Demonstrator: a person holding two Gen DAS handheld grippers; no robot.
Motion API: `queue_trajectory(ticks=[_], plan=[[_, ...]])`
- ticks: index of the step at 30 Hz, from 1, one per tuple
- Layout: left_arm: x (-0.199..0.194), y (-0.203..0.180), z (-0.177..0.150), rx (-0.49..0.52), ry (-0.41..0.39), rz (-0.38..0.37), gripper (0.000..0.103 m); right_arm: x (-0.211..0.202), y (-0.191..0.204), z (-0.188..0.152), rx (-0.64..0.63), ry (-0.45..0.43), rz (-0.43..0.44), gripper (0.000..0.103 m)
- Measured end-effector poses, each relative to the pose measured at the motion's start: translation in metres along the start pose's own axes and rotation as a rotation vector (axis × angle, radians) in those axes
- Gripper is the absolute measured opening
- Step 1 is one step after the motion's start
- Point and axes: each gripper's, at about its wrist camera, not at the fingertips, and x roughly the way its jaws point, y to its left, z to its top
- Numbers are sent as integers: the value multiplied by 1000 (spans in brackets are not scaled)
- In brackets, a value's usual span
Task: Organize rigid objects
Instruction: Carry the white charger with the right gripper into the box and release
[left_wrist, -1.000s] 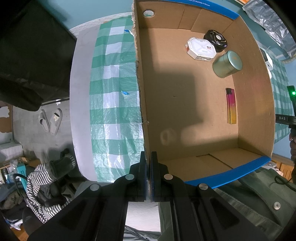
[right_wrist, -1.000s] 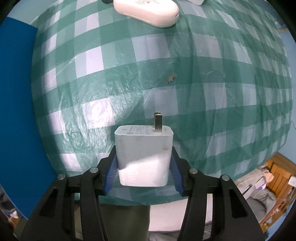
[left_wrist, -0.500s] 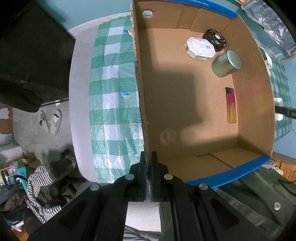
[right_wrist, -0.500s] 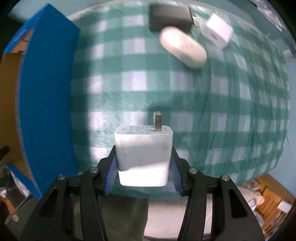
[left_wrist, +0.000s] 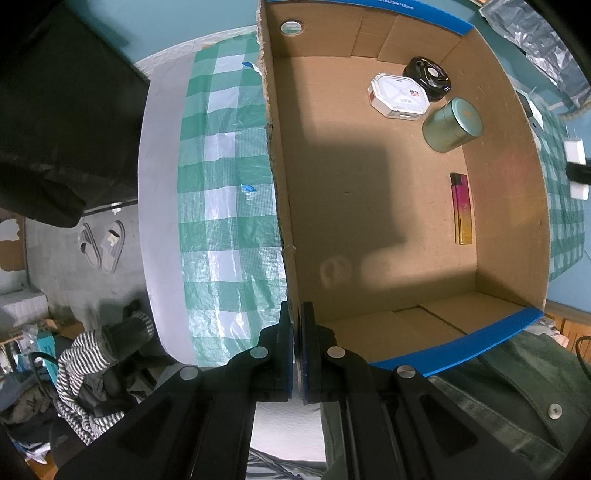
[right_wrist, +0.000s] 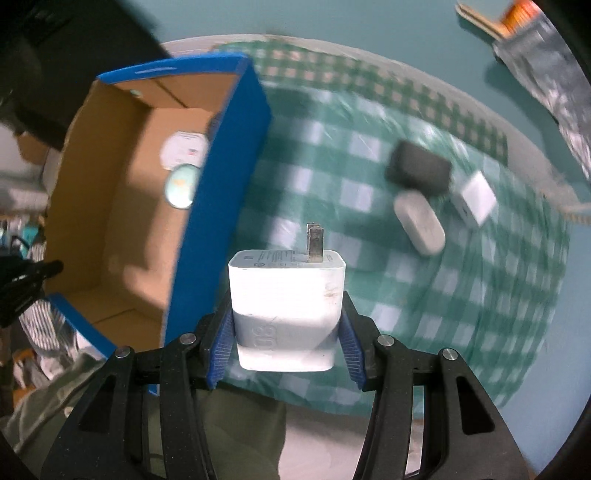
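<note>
My right gripper (right_wrist: 284, 325) is shut on a white plug charger (right_wrist: 286, 302), held in the air above the checked tablecloth, just right of the blue-sided cardboard box (right_wrist: 218, 206). My left gripper (left_wrist: 296, 325) is shut on the box's torn left wall (left_wrist: 275, 155). Inside the box lie a white octagonal case (left_wrist: 399, 96), a black round tin (left_wrist: 426, 75), a green tin (left_wrist: 452, 125) and a pink-yellow lighter (left_wrist: 461, 208). On the cloth lie a black adapter (right_wrist: 419, 171), a white oval case (right_wrist: 419, 223) and a white cube charger (right_wrist: 474, 201).
The round table has a green checked cloth (left_wrist: 229, 184). A dark chair back (left_wrist: 55, 110) stands at the left. Slippers (left_wrist: 103, 245) and striped clothing (left_wrist: 92, 354) lie on the floor. A silvery bag (right_wrist: 546, 62) sits at the far right edge.
My right gripper has risen and pulled back with the charger, bringing the box into its view. My left gripper has stayed clamped on the box wall.
</note>
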Motion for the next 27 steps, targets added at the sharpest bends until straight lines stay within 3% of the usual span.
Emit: queue_trajectory(ticks=[14, 27], plan=[[0, 2, 1, -4, 2, 0, 3, 1, 84, 34, -247, -29, 7, 52], [0, 2, 1, 0, 2, 1, 3, 42, 126, 46, -381, 37, -22, 52]])
